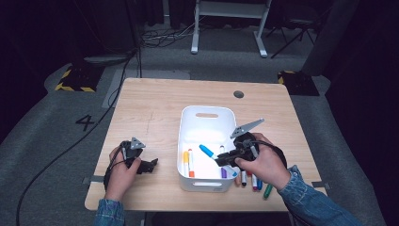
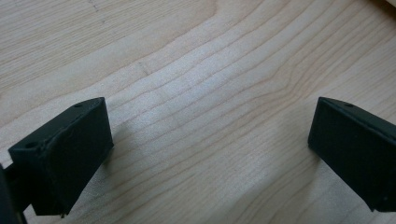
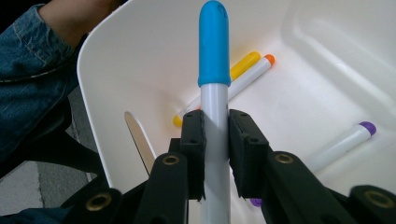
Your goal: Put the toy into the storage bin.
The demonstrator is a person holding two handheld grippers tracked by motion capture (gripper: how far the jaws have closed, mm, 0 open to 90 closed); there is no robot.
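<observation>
Two grippers are in use. The right gripper (image 3: pixel 215 140) has its jaws clenched on one blue-capped marker (image 3: pixel 214 93), gripping the white barrel just below the cap; the marker sits over the inside of the white bin (image 1: pixel 188 117), cap pointing toward the bin's far left. The left gripper (image 1: pixel 141 162) rests on the wooden table (image 1: pixel 155 99) well to the left of the bin, jaws released and standing wide apart with only bare wood grain between them.

Count inside the bin: three markers lie on the floor, one yellow-capped marker (image 3: pixel 243 65), one orange-capped marker (image 3: pixel 261 65) side by side and touching, and one purple-capped marker (image 3: pixel 345 140) apart from them. On the table just right of the bin lie several more markers (image 1: pixel 256 183); red, blue and green caps are distinguishable, but the right hand (image 1: pixel 263 165) covers most of them, so an exact count cannot be given.

Hidden or cut off: the lower barrel of the held marker disappears between the jaws. A second purple tip shows beneath the right jaw; whether it is another marker cannot be told.

Materials: the bin is smooth, glossy white plastic with rounded corners and slotted handles. The table is pale, matt wood-grain with a round dark grommet (image 1: pixel 238 94). The jaws are blocky matt black. The person's sleeves are denim.
</observation>
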